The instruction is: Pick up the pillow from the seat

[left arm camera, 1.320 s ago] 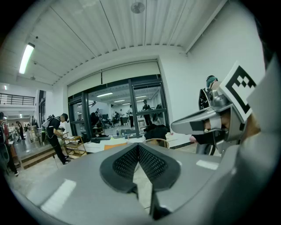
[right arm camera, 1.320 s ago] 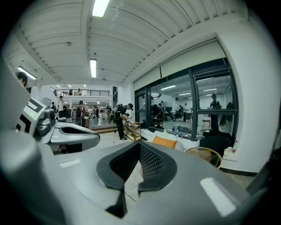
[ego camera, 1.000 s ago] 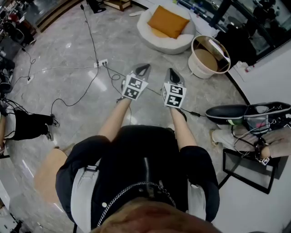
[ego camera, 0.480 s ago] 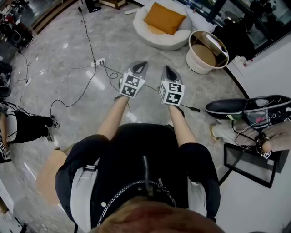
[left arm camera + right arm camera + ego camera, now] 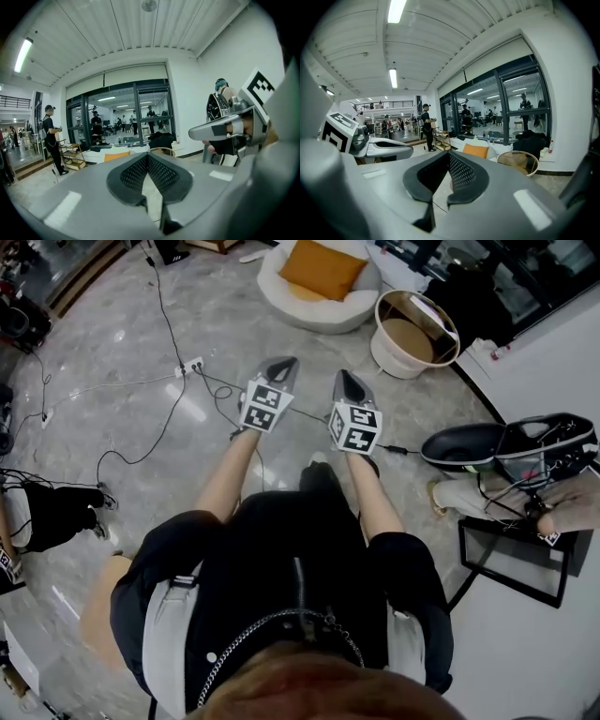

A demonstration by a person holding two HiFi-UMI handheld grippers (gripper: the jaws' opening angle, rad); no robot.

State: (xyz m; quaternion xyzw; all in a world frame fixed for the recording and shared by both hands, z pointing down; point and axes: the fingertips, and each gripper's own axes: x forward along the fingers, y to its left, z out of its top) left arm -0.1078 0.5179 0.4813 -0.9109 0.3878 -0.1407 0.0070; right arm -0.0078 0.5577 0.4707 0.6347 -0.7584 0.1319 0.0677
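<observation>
Pillow [image 5: 322, 267] sits at twelve o'clock on the seat [image 5: 314, 317], well apart; left gripper [image 5: 285, 363] and right gripper [image 5: 343, 377], fingers pressed together, should spread before reaching.

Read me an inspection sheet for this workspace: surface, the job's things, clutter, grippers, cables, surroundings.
Surface: glossy grey stone floor.
Job's things: orange pillow lies on the round white seat, untouched.
Clutter: round tub beside the seat; open case at the right.
Grippers: left gripper and right gripper both shut, empty, short of the seat.
Cables: black cables cross the floor to a power strip.
Surroundings: glass wall with people behind it; a person stands near it.
</observation>
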